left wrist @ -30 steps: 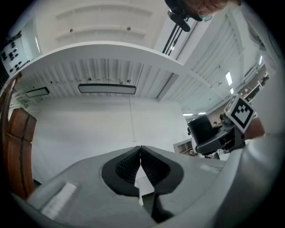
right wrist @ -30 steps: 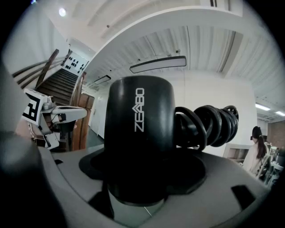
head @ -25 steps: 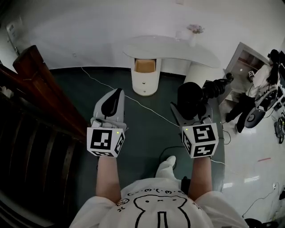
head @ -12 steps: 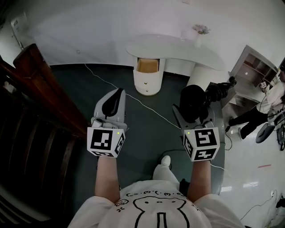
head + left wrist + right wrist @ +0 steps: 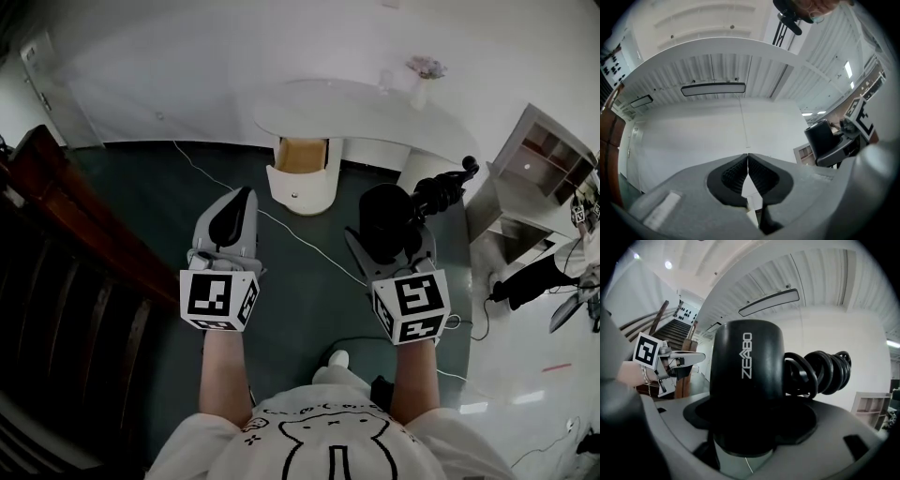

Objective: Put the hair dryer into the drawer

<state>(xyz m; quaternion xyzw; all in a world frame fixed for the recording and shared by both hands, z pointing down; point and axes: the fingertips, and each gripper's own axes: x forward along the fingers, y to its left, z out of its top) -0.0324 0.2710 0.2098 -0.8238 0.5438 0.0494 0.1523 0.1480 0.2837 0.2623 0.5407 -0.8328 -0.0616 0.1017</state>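
My right gripper (image 5: 384, 232) is shut on the black hair dryer (image 5: 386, 217), whose barrel (image 5: 746, 376) stands up between the jaws in the right gripper view. Its coiled black cord (image 5: 439, 193) bunches off to the right of the barrel (image 5: 820, 372). My left gripper (image 5: 231, 217) is shut with nothing in it, the ribbed pads (image 5: 748, 174) touching. Ahead, under the white curved dressing table (image 5: 366, 111), a round white cabinet has its top drawer (image 5: 298, 156) pulled open, showing a tan inside. Both grippers hang over the dark floor, short of the drawer.
A white cable (image 5: 281, 225) trails across the dark green floor between the grippers. A dark wooden stair rail (image 5: 84, 225) runs along the left. A vase with flowers (image 5: 422, 80) stands on the table. A white shelf unit (image 5: 539, 169) and a person (image 5: 562, 267) are at the right.
The view has swung slightly; the table and open drawer now sit a little further left and nearer. Both grippers keep their hold and their places before me.
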